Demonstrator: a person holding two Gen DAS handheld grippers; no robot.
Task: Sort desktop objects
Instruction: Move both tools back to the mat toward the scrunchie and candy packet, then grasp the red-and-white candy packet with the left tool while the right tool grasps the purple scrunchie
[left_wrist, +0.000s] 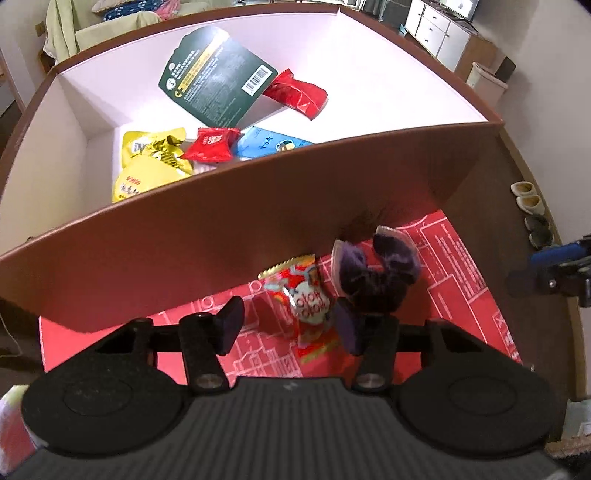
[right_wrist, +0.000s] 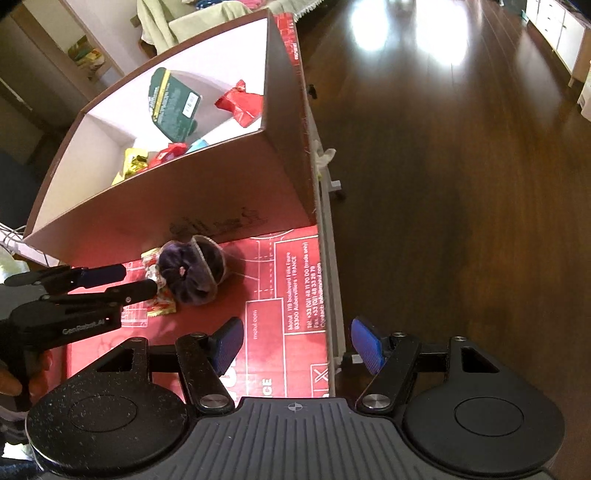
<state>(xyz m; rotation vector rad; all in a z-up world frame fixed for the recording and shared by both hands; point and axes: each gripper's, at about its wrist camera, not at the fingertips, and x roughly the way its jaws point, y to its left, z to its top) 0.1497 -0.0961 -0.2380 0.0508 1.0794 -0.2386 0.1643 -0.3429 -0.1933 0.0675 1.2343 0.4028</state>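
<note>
Closest to the left wrist camera, the left gripper (left_wrist: 288, 325) has its two dark pads spread fairly wide, one on each side of a red snack packet (left_wrist: 308, 302) that lies on the red printed mat (left_wrist: 454, 266). Nothing is clamped yet. Its right-hand pad sits very near, perhaps brushing, a purple scrunchie (left_wrist: 373, 273) that rests against the packet, close under the brown wall of the cardboard box (left_wrist: 258, 206). From the right wrist view the same pair can be seen from the side: the scrunchie (right_wrist: 192, 273) partly overlaps the packet (right_wrist: 160, 295), and the left tool's fingers reach in low towards them. The right gripper (right_wrist: 297, 343) hangs wide apart and empty over the mat's near edge, well away from both things. My guess is the packet is the target, since the box already holds other wrappers: a yellow pouch (left_wrist: 147, 166), a small red sachet (left_wrist: 212, 144), a blue packet (left_wrist: 273, 144), a red wrapper (left_wrist: 295, 92) and a dark green card (left_wrist: 218, 77). To do it cleanly, the left tool should shift slightly away from the scrunchie so the fabric is not pinched too, come down level, and close across the packet's middle instead of its crinkled end. The box wall is tall and close, so the lift needs height before moving forward.
</note>
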